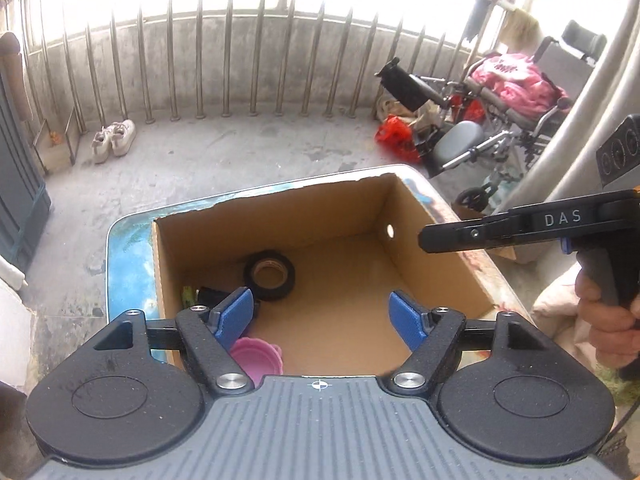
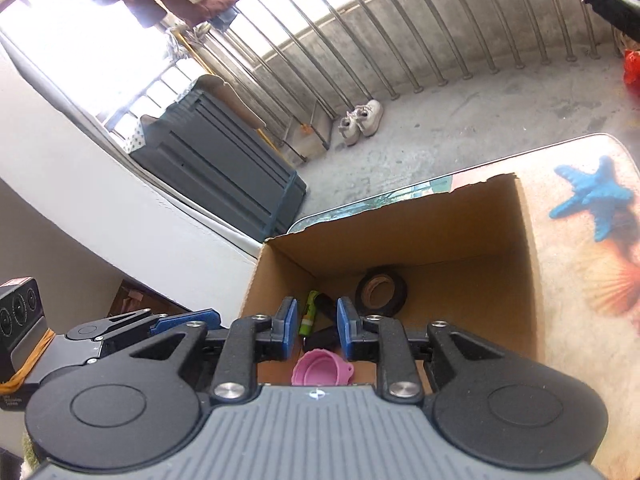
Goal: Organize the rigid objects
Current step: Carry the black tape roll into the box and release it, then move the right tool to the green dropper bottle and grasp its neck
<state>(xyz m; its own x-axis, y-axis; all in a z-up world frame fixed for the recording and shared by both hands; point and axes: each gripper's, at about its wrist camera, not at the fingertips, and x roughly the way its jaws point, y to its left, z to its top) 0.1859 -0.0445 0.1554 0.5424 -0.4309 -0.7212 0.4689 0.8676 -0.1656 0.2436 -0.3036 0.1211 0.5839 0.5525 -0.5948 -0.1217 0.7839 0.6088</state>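
Setting: concrete balcony floor (image 1: pixel 248 152) under a printed table (image 2: pixel 580 280) that bears the open cardboard box (image 1: pixel 432 256).
Left gripper (image 1: pixel 322 314): above the box's near edge, blue pads spread wide, nothing between them.
Right gripper (image 2: pixel 316 326): over the box, pads a narrow gap apart, pinching nothing.
Box, near end: pink cup (image 2: pixel 322 368).
Box, middle: green tube (image 2: pixel 308 312) beside a dark item, hard to tell what.
Box, far end: black tape roll (image 1: pixel 270 274), lying flat.
Beyond: shoes (image 1: pixel 114 140) by the railing (image 1: pixel 256 60); wheelchair (image 1: pixel 500 112) at right.
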